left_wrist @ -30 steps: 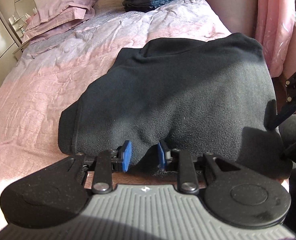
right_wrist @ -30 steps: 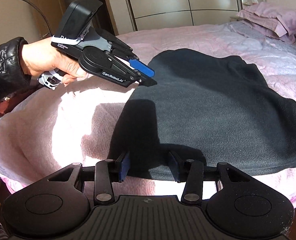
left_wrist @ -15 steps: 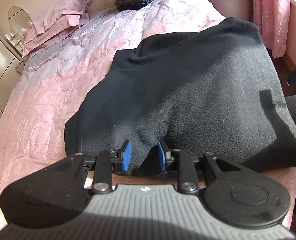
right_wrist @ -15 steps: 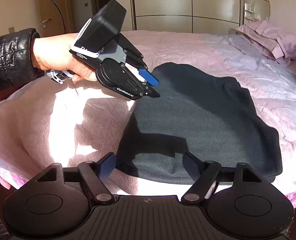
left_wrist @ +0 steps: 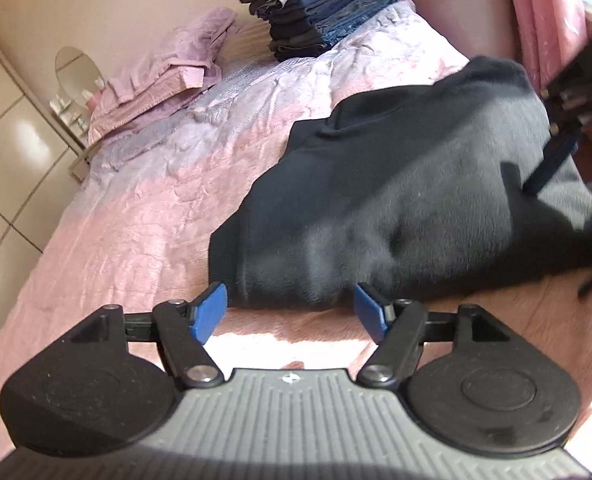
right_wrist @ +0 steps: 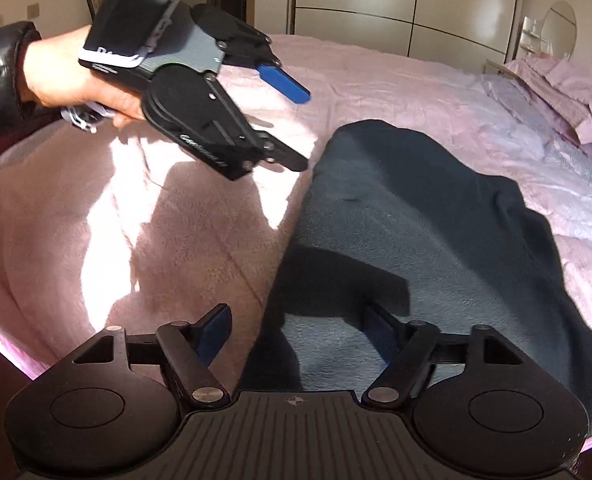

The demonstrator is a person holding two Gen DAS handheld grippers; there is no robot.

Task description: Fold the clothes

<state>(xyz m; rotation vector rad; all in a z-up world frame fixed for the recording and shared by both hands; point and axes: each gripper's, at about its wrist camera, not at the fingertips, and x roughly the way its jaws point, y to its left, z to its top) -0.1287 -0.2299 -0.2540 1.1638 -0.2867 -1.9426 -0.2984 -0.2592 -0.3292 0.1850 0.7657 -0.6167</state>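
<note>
The dark charcoal fleece garment (left_wrist: 396,200) lies on the pink quilted bedspread (left_wrist: 144,216) near the bed's foot edge, gathered into a thick, roughly rectangular bundle with doubled layers showing along its near edge. My left tool (left_wrist: 291,312) hangs just above that near edge with its blue pads spread wide and nothing between them. My right tool (right_wrist: 296,330) sits over the other end of the garment, its fingers likewise spread apart and empty. From the right wrist view I see my left hand (right_wrist: 68,76) carrying the left tool lifted clear of the cloth.

I judge that this garment already carries at least one fold, since it lies compact with a rounded doubled edge, though it is still lumpy and not squared off. It could take a further fold or a smoothing, or it could be as folded as it will get and ready to be moved; the pictures do not settle which.

At the head of the bed stands a tall stack of folded dark and blue clothes (left_wrist: 316,4), which reads as finished work, beside folded lilac bedding (left_wrist: 164,68). A pale pink round tub (left_wrist: 456,12) stands past the bed's far corner; I cannot see inside it, so I cannot say what it holds
</note>
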